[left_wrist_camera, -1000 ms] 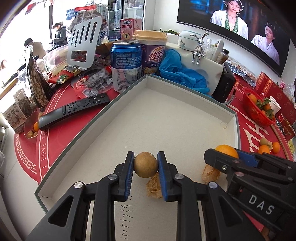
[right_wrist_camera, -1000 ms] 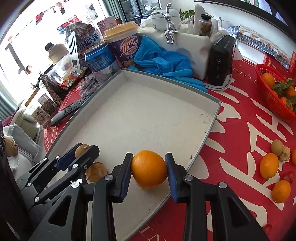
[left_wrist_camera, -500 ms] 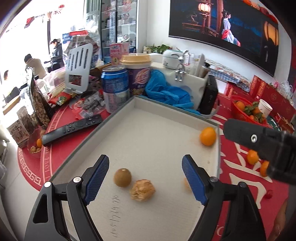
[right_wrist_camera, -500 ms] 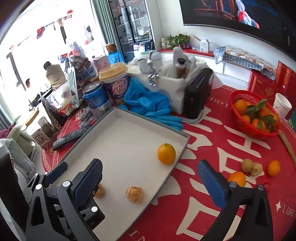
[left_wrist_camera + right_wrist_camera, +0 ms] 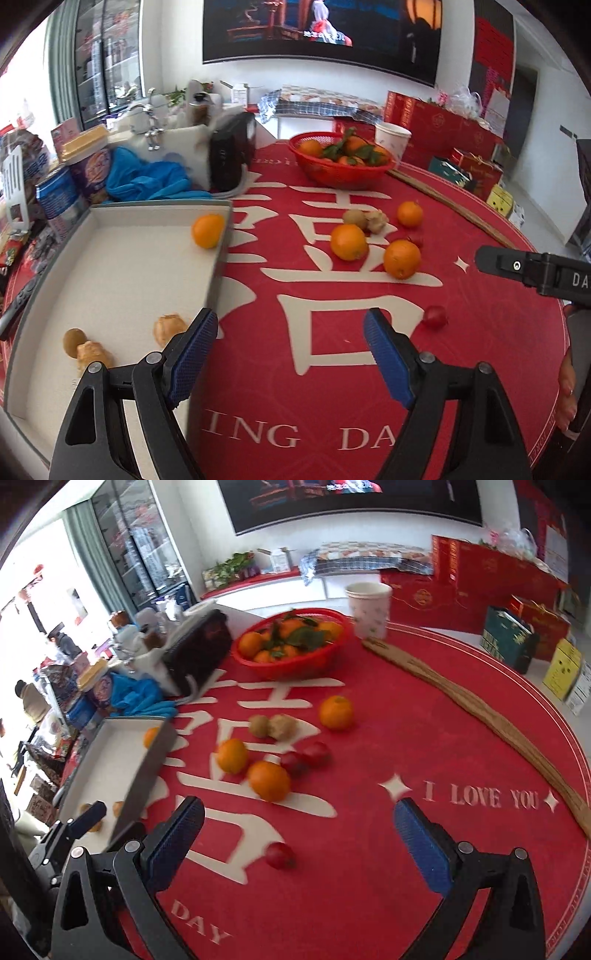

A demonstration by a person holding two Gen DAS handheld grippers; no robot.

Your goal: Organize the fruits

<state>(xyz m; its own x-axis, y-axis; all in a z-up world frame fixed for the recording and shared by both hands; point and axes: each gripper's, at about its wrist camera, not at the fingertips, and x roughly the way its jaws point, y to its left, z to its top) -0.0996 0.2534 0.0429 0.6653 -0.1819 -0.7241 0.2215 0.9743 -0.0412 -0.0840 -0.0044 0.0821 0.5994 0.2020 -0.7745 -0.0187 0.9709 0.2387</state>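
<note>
Two hand-held grippers hang over the red desk (image 5: 332, 369), both empty. Farthest left sits the grey tray (image 5: 218, 266), holding one orange (image 5: 207, 230) by its far right wall and, at the near end, a brown round fruit (image 5: 73, 340) touching a papery husk (image 5: 92, 353), with another husk (image 5: 168, 328) just beside. The left hand-held gripper (image 5: 290, 360) has its jaws spread wide, straddling the tray's right edge and bare cloth. Further right, loose on the desk, lie three oranges (image 5: 269, 780), a brown fruit with its husk (image 5: 273, 726) (touching) and small red fruits (image 5: 279, 854). The right hand-held gripper (image 5: 299, 843) gapes fully, nothing between its pads. Behind stands a red basket (image 5: 291, 664) of oranges.
</note>
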